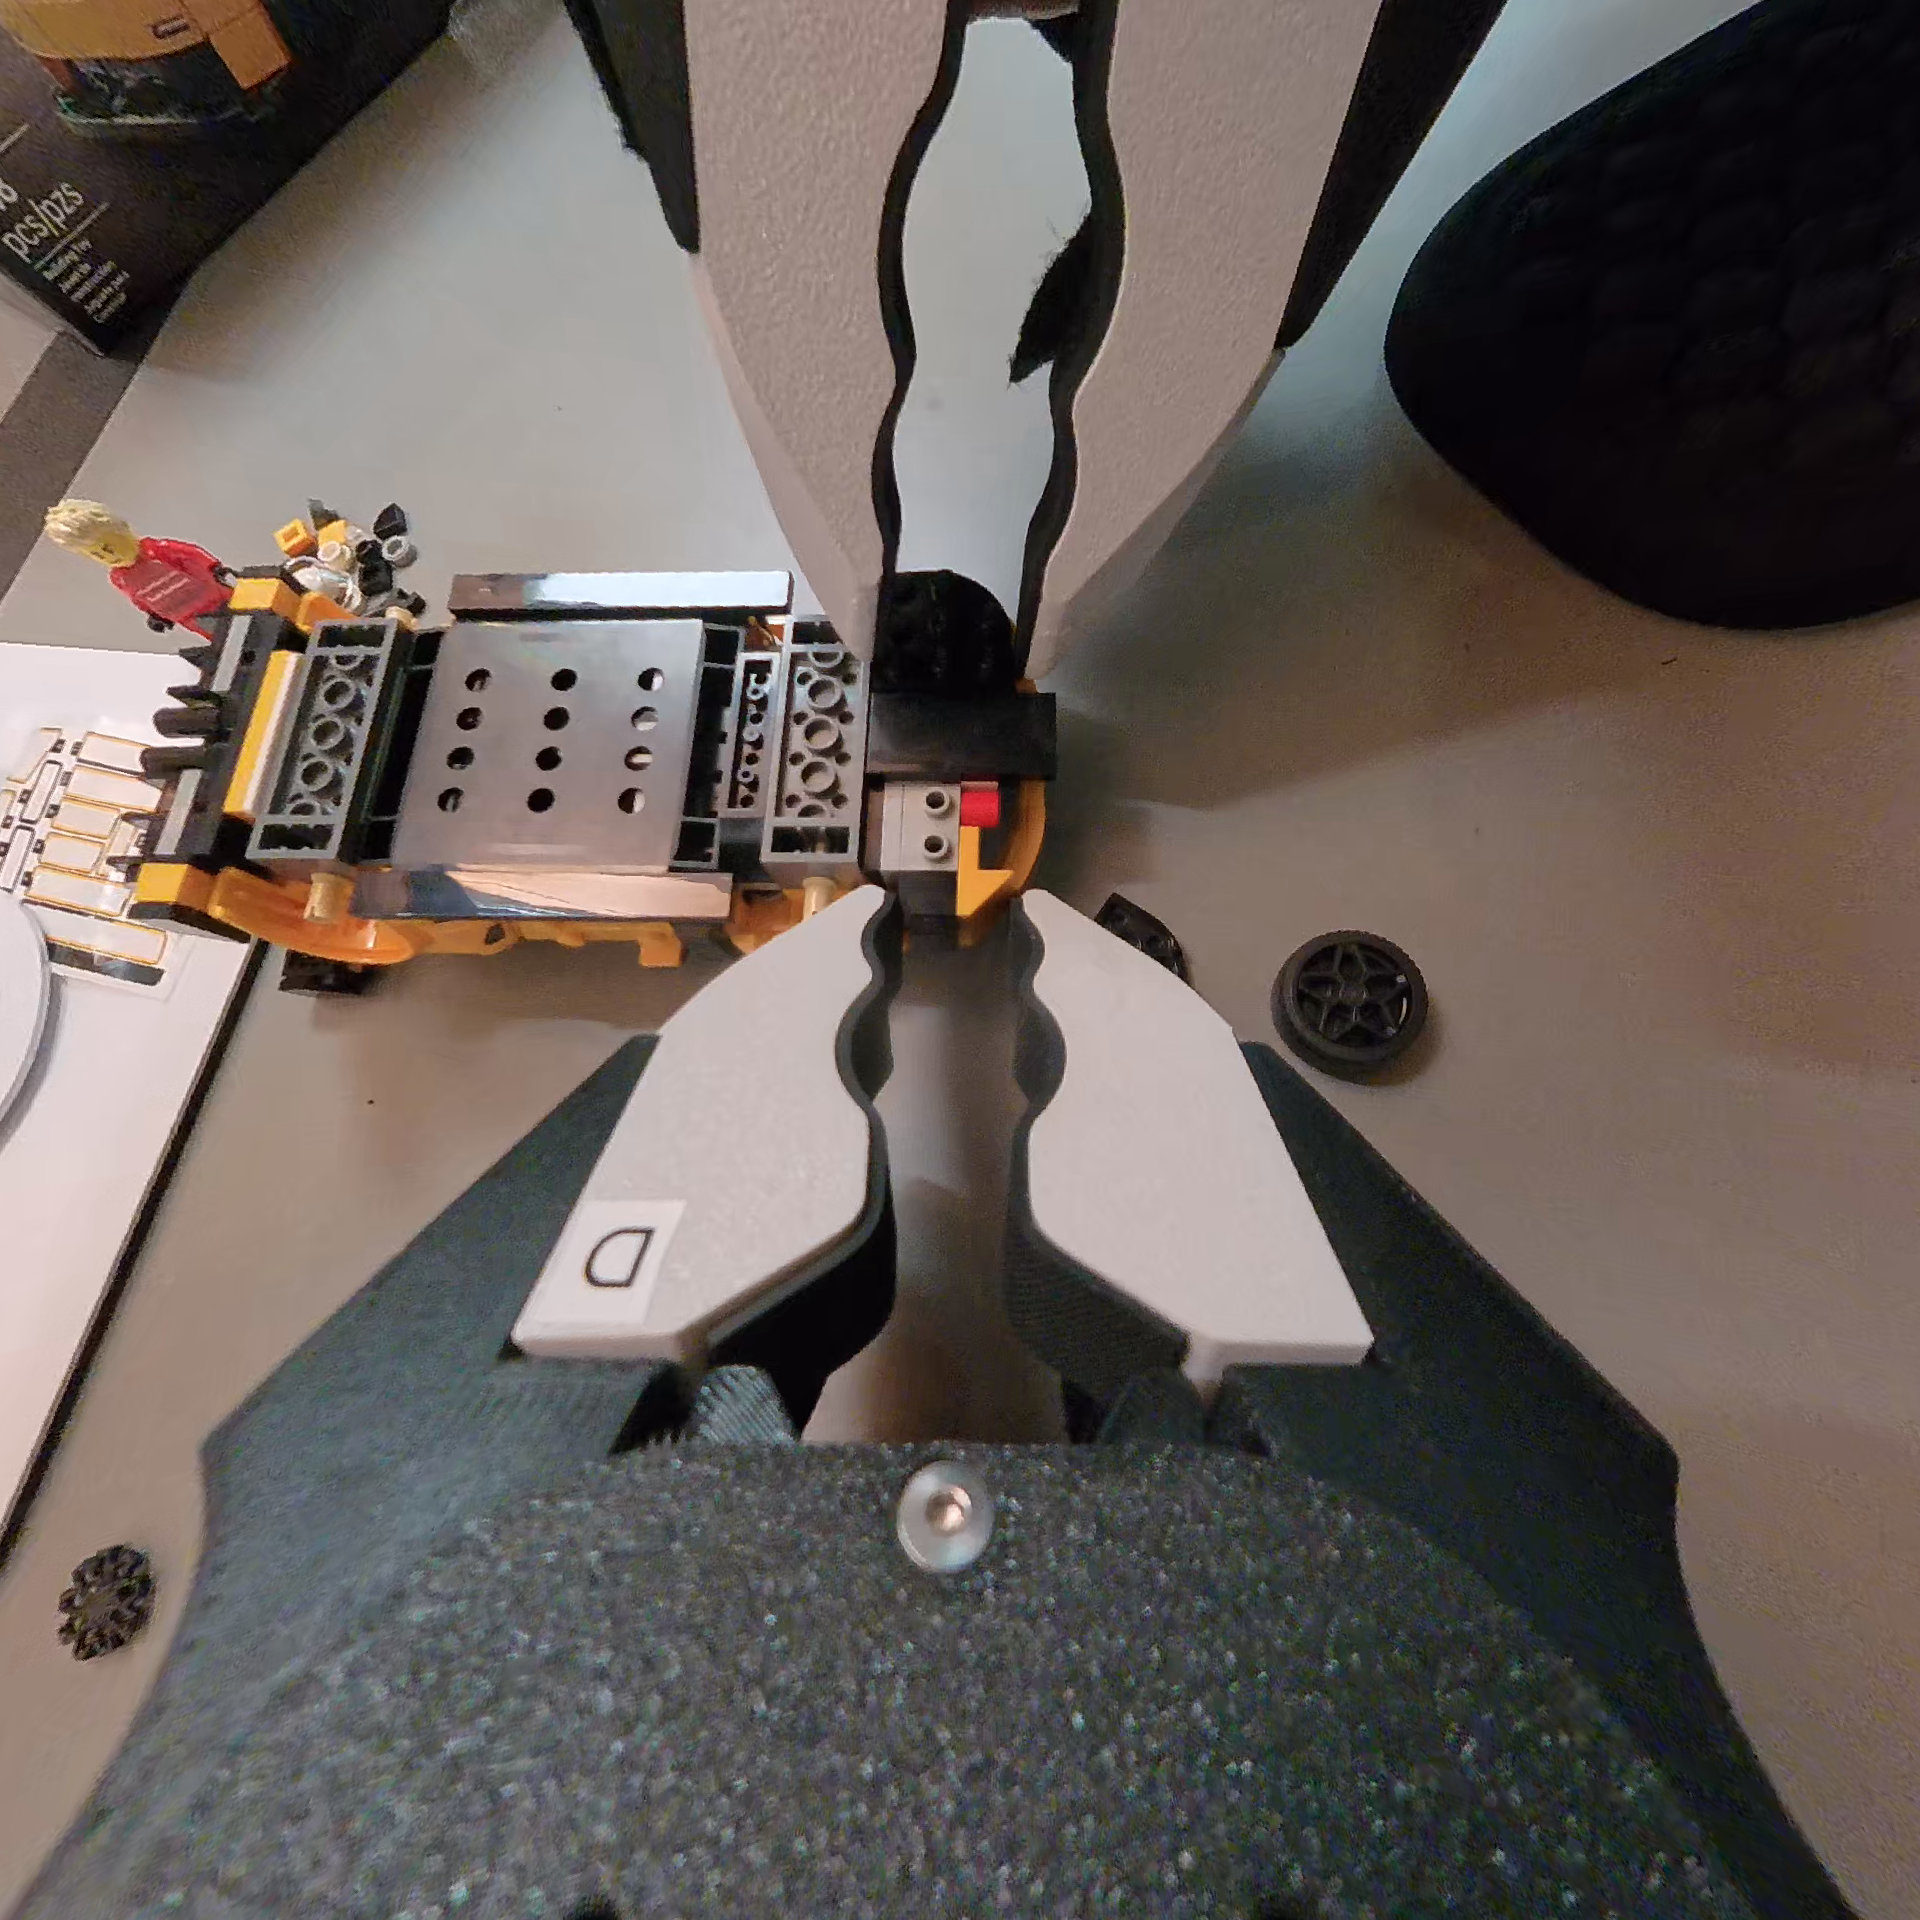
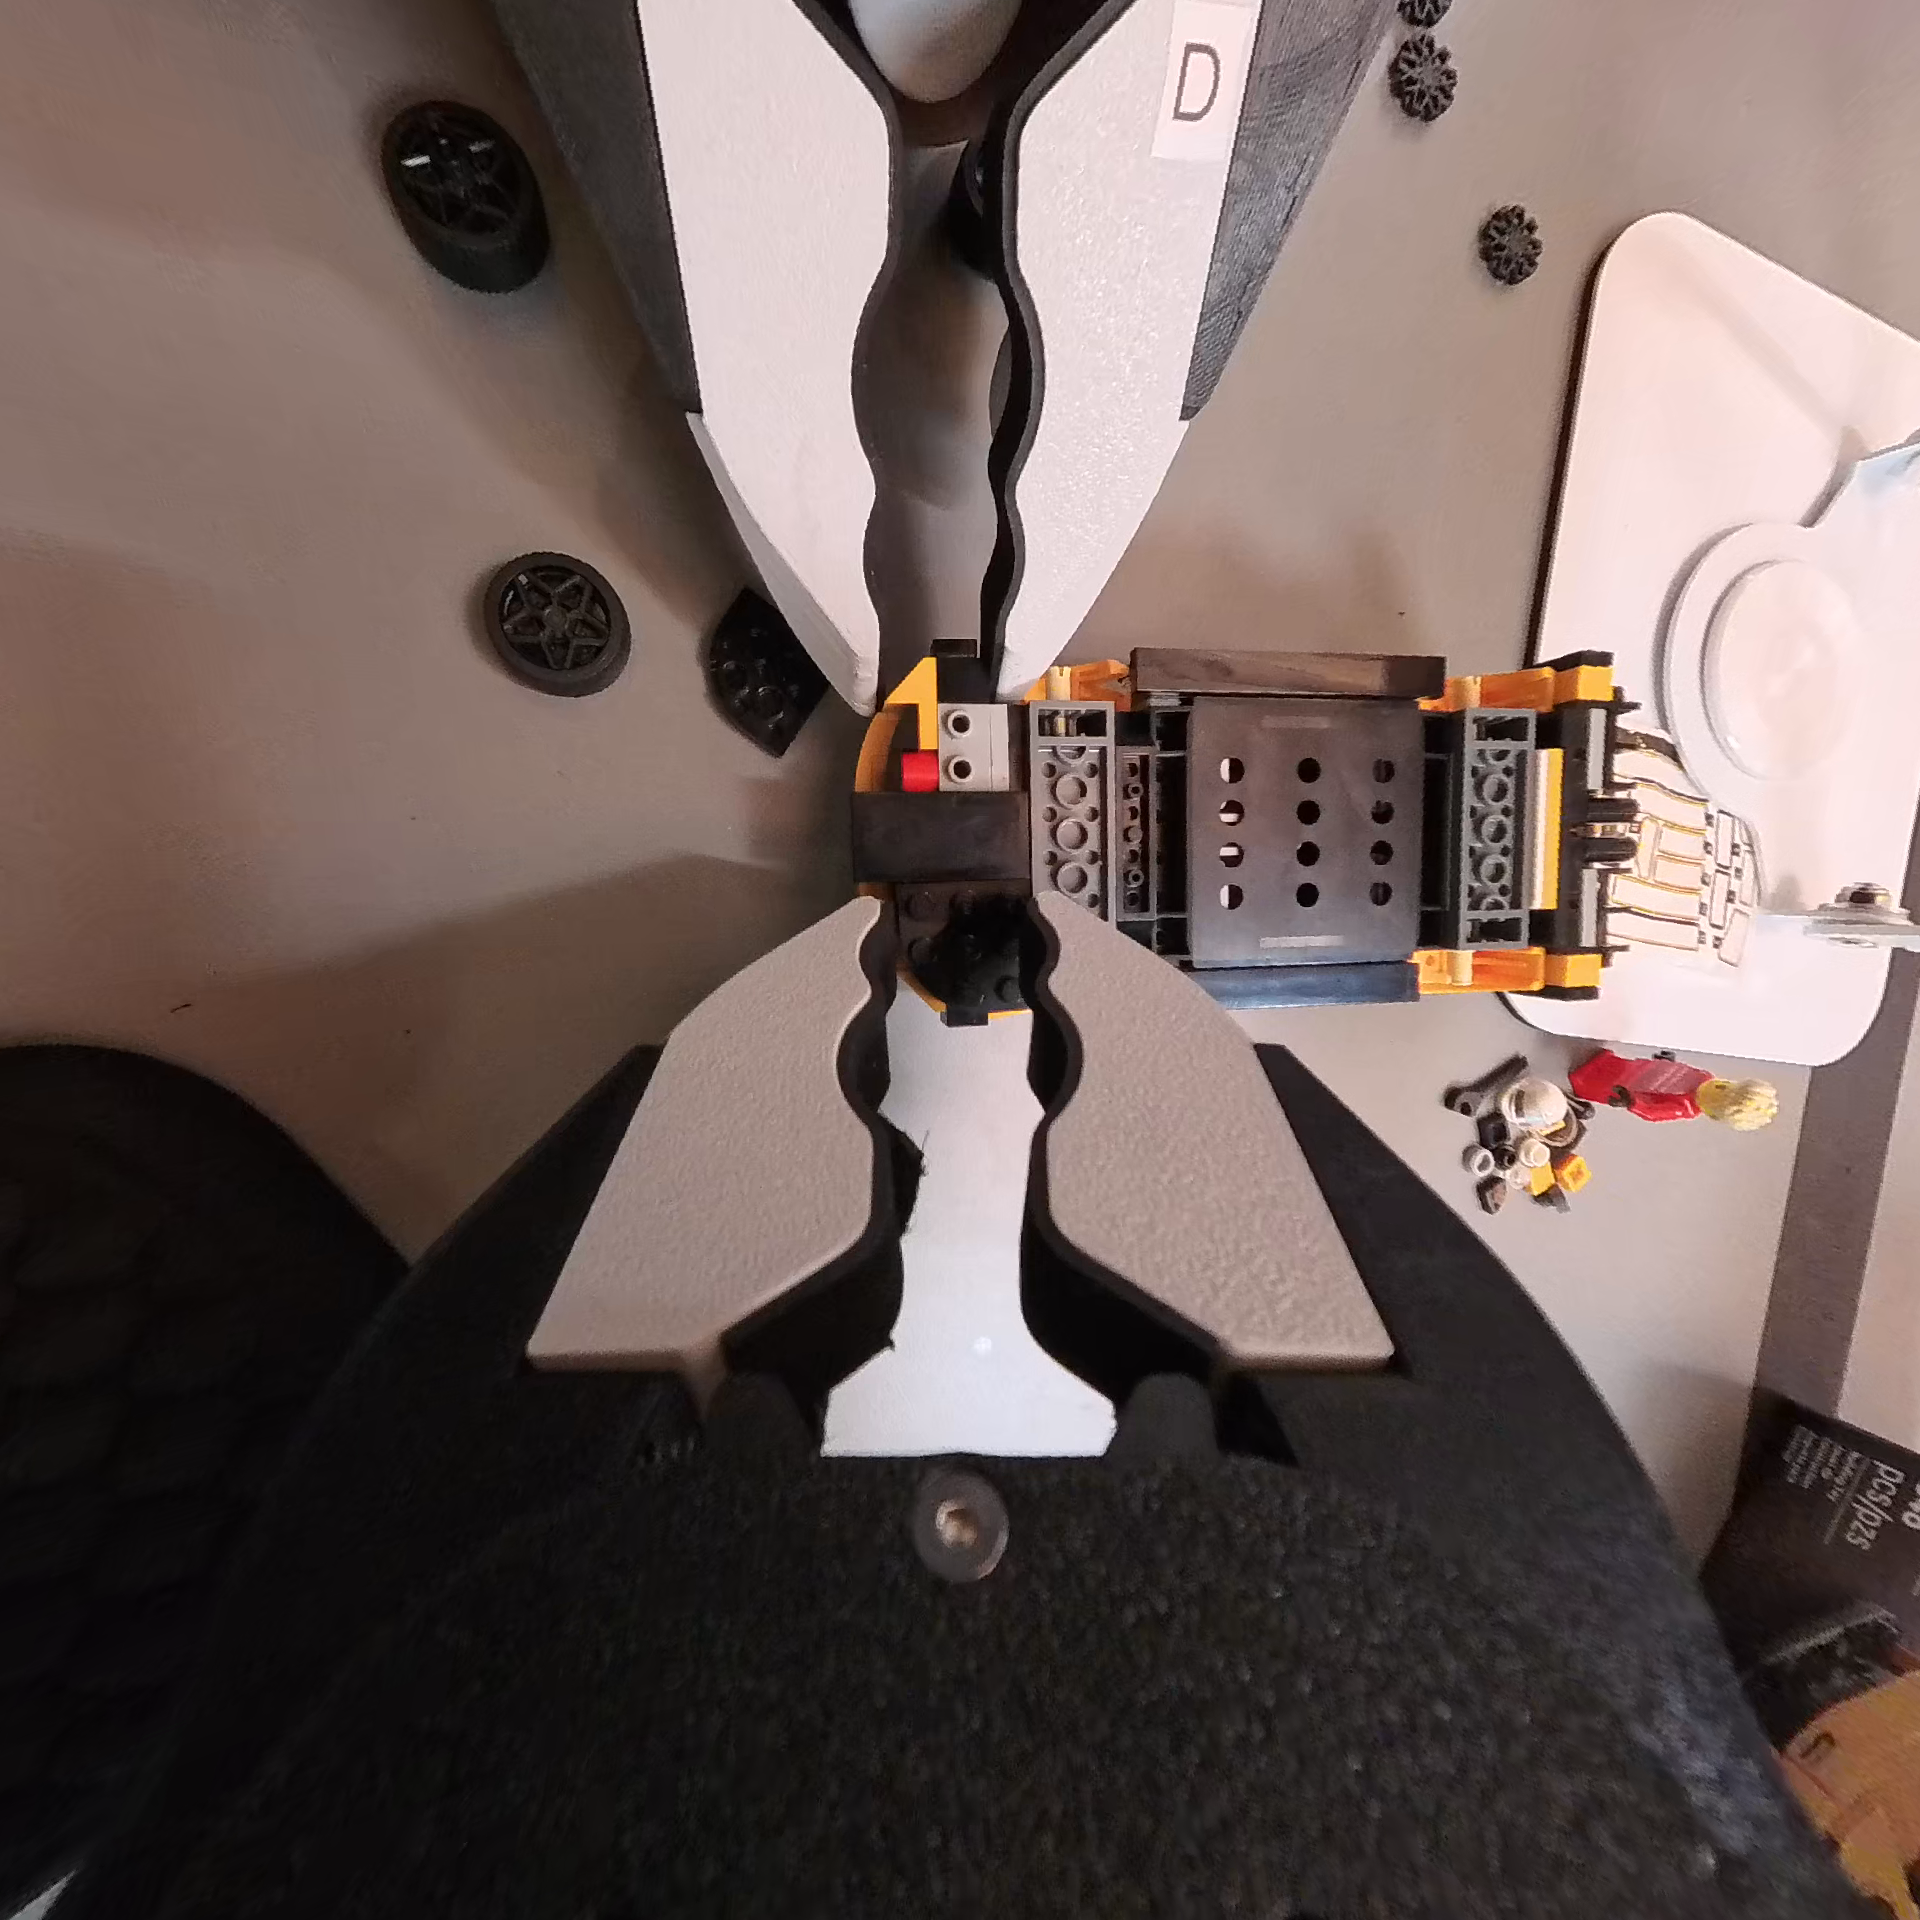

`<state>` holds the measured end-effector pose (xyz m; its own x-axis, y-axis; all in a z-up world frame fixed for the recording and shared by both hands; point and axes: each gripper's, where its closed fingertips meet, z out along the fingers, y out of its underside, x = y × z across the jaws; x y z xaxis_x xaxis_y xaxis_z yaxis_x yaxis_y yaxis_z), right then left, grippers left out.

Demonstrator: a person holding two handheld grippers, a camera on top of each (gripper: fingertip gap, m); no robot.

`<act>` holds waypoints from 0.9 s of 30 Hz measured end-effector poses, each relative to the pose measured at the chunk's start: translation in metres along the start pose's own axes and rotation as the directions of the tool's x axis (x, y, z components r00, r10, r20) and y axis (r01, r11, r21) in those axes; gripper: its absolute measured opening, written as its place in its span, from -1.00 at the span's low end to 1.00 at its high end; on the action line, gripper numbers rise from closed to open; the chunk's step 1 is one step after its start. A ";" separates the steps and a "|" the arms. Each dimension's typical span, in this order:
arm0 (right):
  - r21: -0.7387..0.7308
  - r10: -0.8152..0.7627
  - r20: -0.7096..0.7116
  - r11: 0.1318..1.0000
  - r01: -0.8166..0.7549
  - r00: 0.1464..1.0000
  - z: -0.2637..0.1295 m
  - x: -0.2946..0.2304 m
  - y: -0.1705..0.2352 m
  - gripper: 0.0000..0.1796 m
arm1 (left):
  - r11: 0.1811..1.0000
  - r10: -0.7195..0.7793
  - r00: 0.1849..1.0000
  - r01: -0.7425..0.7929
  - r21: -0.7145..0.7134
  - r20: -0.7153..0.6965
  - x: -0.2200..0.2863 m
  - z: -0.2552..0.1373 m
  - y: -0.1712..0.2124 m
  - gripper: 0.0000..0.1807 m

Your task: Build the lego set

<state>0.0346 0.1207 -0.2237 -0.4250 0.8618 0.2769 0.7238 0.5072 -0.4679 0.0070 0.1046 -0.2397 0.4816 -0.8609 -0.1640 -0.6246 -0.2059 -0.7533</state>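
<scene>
Bench (image 1: 1455, 831), grey, carrying all. Car (image 1: 561, 758), orange and black, upturned, its end lying between both jaws. Left gripper (image 1: 940, 914): jaws narrow, pinching the car's grey-and-orange corner. Right gripper (image 2: 961, 951): jaws narrow, closed on a black piece (image 2: 966, 951) at the opposite corner. Wheel (image 1: 1349, 1006) loose, right of the left jaws. Risk, as judged: uneven squeeze could pop the piece or split the car's end.

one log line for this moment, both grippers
stage: fitting black piece on upturned car | left gripper: pinching car end | right gripper: gripping black piece | wheels: loose
</scene>
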 end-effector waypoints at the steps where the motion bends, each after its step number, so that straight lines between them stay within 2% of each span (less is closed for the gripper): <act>1: 0.002 0.001 0.000 1.000 -0.001 1.000 0.000 0.000 0.000 -0.75 | 1.000 0.001 1.000 -0.001 0.001 0.000 0.000 0.000 0.000 -0.79; 13: 0.029 0.020 -0.017 0.999 -0.020 1.000 -0.005 0.003 -0.004 -0.73 | 1.000 -0.010 1.000 0.010 0.007 -0.003 -0.001 0.000 0.000 -0.79; 18: 0.080 0.077 -0.025 0.994 -0.075 0.997 -0.012 0.003 -0.006 -0.72 | 1.000 -0.009 1.000 0.009 0.008 -0.001 -0.001 0.000 0.001 -0.79; 23: 0.148 0.250 0.001 0.957 -0.248 0.968 -0.022 0.005 0.001 -0.71 | 1.000 -0.011 1.000 0.011 0.009 -0.001 -0.001 0.000 0.001 -0.77; 27: 0.185 0.476 0.088 0.855 -0.484 0.875 -0.021 0.004 0.012 -0.68 | 1.000 -0.024 0.999 0.024 0.005 -0.023 0.002 -0.002 0.001 -0.65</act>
<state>0.0528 0.1303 -0.2104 -0.0751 0.9957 -0.0545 0.7243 0.0169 -0.6892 0.0058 0.1017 -0.2396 0.4822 -0.8662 -0.1313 -0.6095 -0.2240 -0.7605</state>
